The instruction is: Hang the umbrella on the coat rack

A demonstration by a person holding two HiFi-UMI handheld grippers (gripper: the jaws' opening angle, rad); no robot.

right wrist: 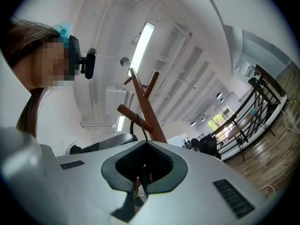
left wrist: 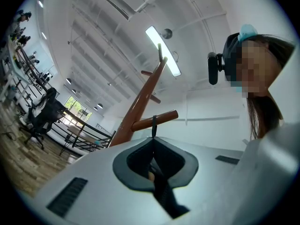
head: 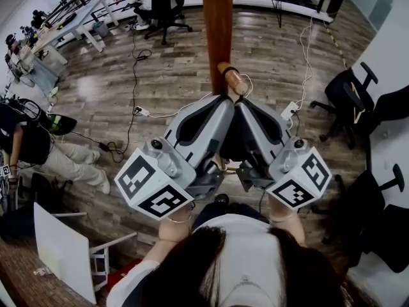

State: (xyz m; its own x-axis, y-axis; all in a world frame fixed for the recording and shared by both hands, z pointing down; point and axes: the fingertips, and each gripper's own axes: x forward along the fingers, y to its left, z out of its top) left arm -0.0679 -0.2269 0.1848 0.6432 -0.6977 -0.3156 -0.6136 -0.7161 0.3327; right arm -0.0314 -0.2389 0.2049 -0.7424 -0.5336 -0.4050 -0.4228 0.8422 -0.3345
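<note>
Left gripper point(head: 219, 107) and right gripper point(head: 249, 110) have pale grey shells, dark padded jaws; each bears a white cube point(head: 153, 185) with black square markers; white top point(head: 246, 248), dark hair point(head: 192, 267), lower centre.

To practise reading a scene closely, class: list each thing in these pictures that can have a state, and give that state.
left tool: shut on the strap
right tool: shut on the strap
strap: looped over the peg, running down into both tools
peg: carrying the strap loop
coat rack: upright
umbrella: hidden between the tools, state cannot be told
</note>
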